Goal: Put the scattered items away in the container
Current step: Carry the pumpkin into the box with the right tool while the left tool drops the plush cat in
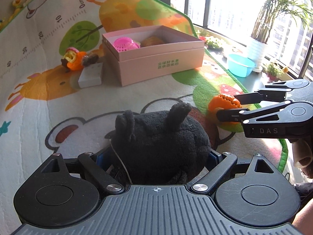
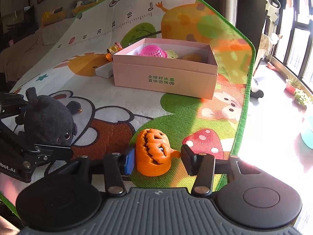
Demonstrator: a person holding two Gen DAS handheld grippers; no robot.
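With the left gripper (image 1: pixel 160 156) clenched on the plush (image 1: pixel 160 137) and the right gripper's (image 2: pixel 158 161) jaws spread either side of the pumpkin (image 2: pixel 152 152) on the mat (image 2: pixel 109 98), we should close squarely before lifting both toward the box (image 2: pixel 166 78).

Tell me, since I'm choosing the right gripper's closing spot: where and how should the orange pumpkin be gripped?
Grip the orange pumpkin across its round body, coming in low from the near side as the right gripper already sits. It lies tipped over on the mat, stem pointing toward the right finger, so the broad ribbed flanks look safer than the thin stem.
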